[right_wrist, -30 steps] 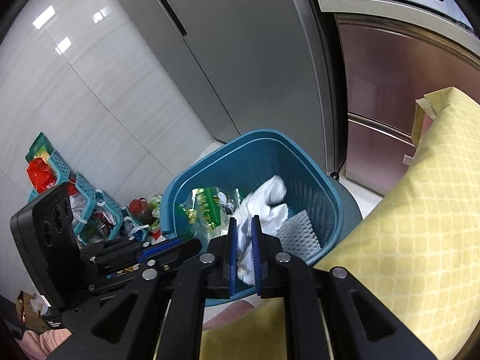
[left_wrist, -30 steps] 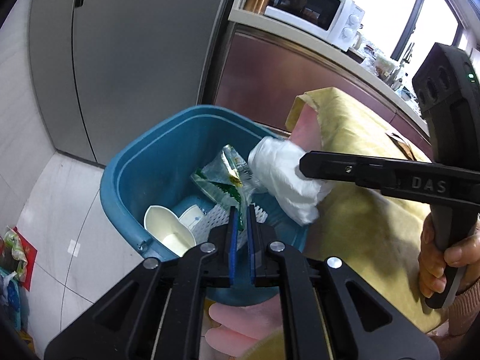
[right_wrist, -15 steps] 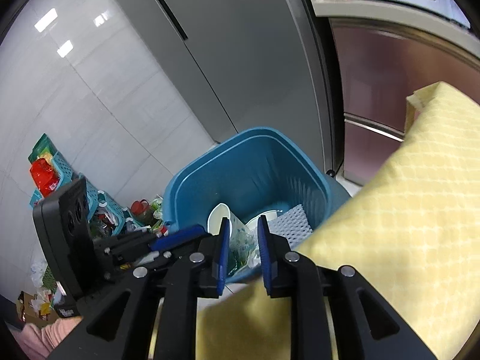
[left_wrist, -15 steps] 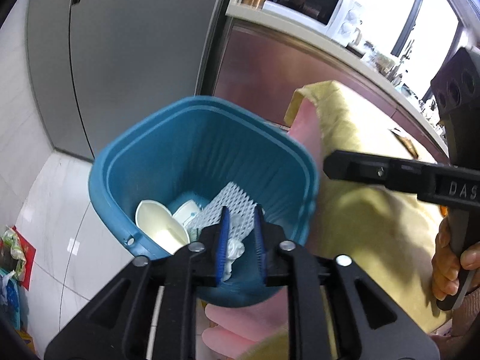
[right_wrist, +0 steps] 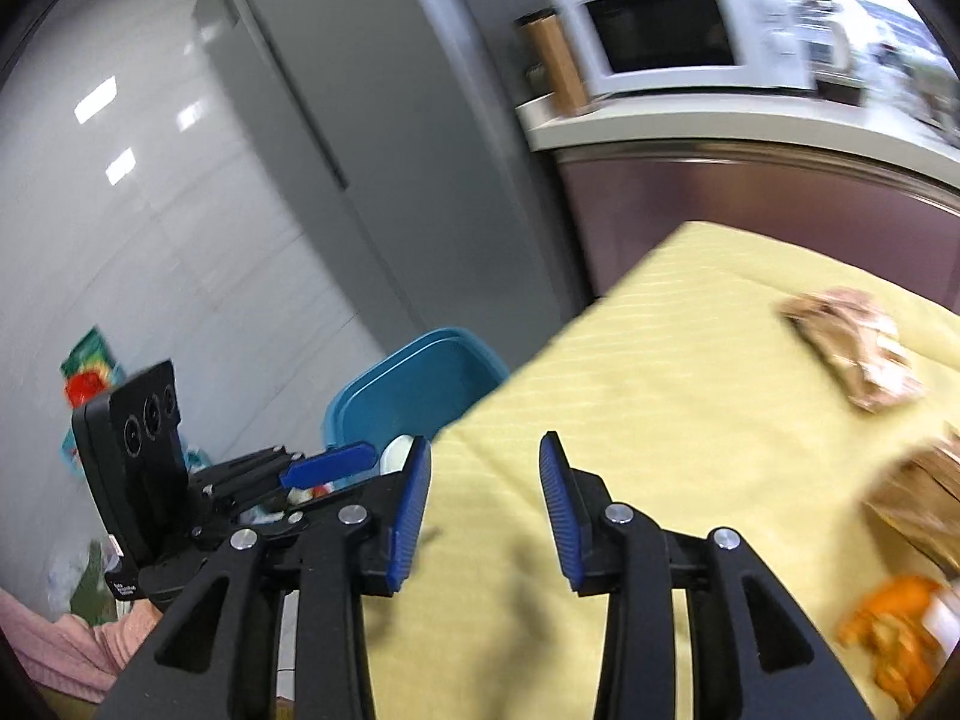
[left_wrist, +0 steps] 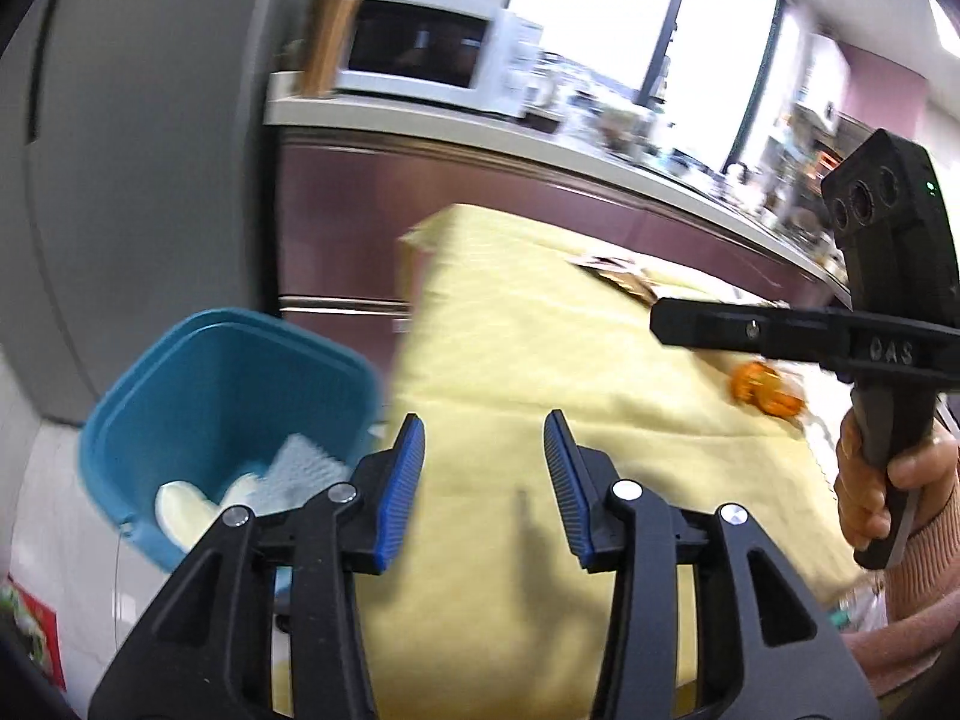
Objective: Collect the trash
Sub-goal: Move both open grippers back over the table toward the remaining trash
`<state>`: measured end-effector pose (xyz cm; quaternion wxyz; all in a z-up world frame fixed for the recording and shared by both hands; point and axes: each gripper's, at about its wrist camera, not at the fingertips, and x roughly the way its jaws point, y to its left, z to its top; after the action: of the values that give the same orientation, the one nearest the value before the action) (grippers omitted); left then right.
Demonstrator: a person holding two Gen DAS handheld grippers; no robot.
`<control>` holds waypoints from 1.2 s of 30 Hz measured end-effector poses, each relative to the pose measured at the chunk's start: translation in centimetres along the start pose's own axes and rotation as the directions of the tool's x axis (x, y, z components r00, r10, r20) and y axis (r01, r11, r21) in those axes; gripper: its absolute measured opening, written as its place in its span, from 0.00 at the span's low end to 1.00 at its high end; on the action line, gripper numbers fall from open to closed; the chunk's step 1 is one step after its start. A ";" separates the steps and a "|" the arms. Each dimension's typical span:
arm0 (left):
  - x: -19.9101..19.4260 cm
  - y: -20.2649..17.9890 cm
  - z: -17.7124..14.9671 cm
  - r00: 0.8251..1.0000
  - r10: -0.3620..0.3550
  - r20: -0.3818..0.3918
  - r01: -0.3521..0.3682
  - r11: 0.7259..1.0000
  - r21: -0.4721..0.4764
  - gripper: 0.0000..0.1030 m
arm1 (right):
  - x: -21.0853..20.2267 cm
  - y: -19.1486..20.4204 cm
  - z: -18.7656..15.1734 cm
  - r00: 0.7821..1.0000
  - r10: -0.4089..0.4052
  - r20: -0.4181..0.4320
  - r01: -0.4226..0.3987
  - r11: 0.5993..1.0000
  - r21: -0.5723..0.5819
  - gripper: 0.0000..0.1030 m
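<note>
White microwave (right_wrist: 672,30) on the pale countertop (right_wrist: 720,126), brown cylindrical canister (right_wrist: 555,63) just beside it. Grey refrigerator (right_wrist: 360,120) left of maroon cabinets (left_wrist: 360,222). Bright window (left_wrist: 600,6) behind. Yellow tablecloth (left_wrist: 510,360) draped over the table's corner.

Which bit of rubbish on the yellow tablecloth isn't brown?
The orange peel at the near right edge: bright orange, while the crumpled paper wrapper and the paper bag farther back are both brown.
</note>
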<state>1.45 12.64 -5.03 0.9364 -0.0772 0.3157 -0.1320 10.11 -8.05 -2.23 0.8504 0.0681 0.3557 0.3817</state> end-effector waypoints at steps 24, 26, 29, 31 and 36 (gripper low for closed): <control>7.6 -12.2 2.9 0.982 -0.155 -0.105 0.171 0.970 0.171 0.40 | -12.0 -15.3 -5.1 0.944 -0.290 0.158 0.218 0.906 0.364 0.48; 8.3 -12.3 3.4 0.983 -0.149 -0.109 0.166 0.971 0.170 0.40 | -11.7 -15.7 -5.1 0.947 -0.284 0.153 0.211 0.904 0.373 0.48; 9.4 -12.5 4.2 0.983 -0.143 -0.117 0.161 0.974 0.160 0.40 | -11.2 -16.1 -5.1 0.952 -0.269 0.147 0.194 0.900 0.390 0.44; 9.8 -12.8 4.5 0.982 -0.147 -0.119 0.166 0.972 0.165 0.40 | -10.9 -16.3 -5.2 0.956 -0.256 0.146 0.180 0.899 0.399 0.34; 10.3 -14.5 4.4 0.975 -0.177 -0.133 0.200 0.960 0.194 0.40 | -10.8 -17.1 -5.5 0.964 -0.216 0.155 0.132 0.895 0.426 0.11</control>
<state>9.18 -3.93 -4.11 0.9028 -0.0020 0.3449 -0.2569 11.85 -28.43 -6.98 0.8788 0.2513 0.3464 0.2113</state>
